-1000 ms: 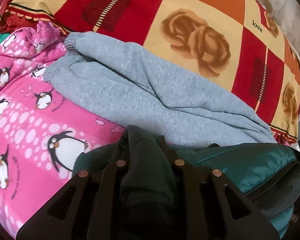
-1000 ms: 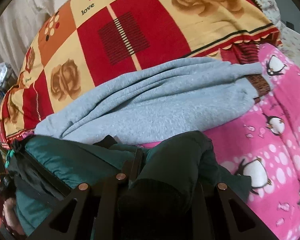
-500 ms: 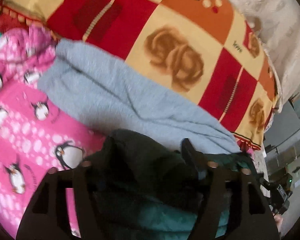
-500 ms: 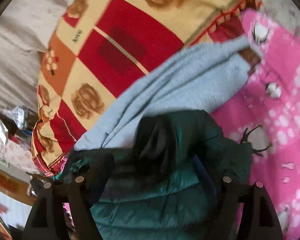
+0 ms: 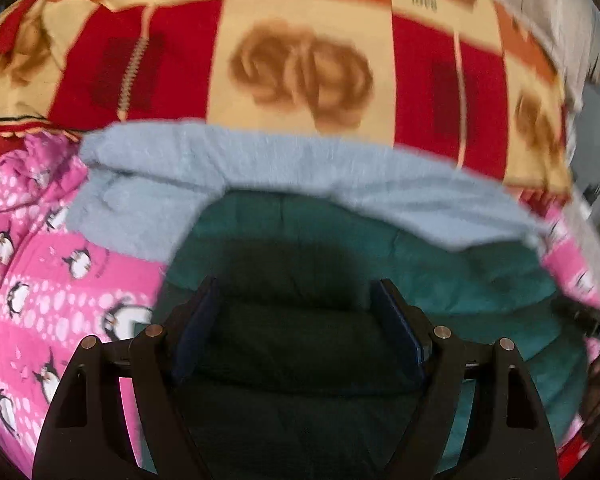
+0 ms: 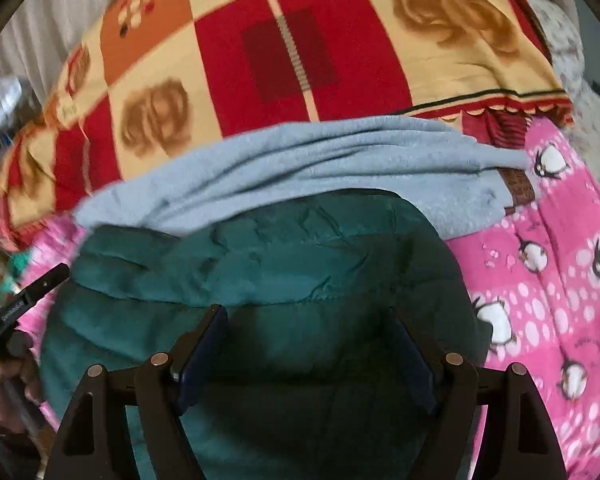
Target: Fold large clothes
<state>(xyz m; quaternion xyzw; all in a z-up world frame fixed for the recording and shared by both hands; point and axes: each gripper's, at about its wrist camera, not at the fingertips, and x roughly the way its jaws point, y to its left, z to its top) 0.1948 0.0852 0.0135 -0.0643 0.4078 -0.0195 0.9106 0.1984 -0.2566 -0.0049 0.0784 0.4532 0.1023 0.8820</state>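
A dark green quilted jacket [image 5: 468,276] lies bunched on the bed, its far edge resting on a grey sweatshirt [image 5: 172,168]. My left gripper [image 5: 296,292] hovers over the jacket's near part with its jaws wide open and no fabric pinched between the pads. In the right wrist view the same jacket [image 6: 268,264] fills the middle, with the grey sweatshirt [image 6: 300,160] behind it. My right gripper [image 6: 308,316] stands open above the jacket, pads apart from the cloth. The left gripper's finger [image 6: 32,288] and the hand [image 6: 4,376] holding it show at the left edge.
A pink penguin blanket [image 5: 40,280] covers the bed under the clothes and also shows as pink penguin blanket [image 6: 560,280] on the right. A red and yellow rose blanket [image 5: 300,72] lies beyond the sweatshirt. Pale bedding [image 6: 40,40] lies at the far edge.
Both grippers were shut on folds of the green jacket a second ago. They have let go, opened wide and lifted, and the jacket now lies spread lower over the grey sweatshirt.
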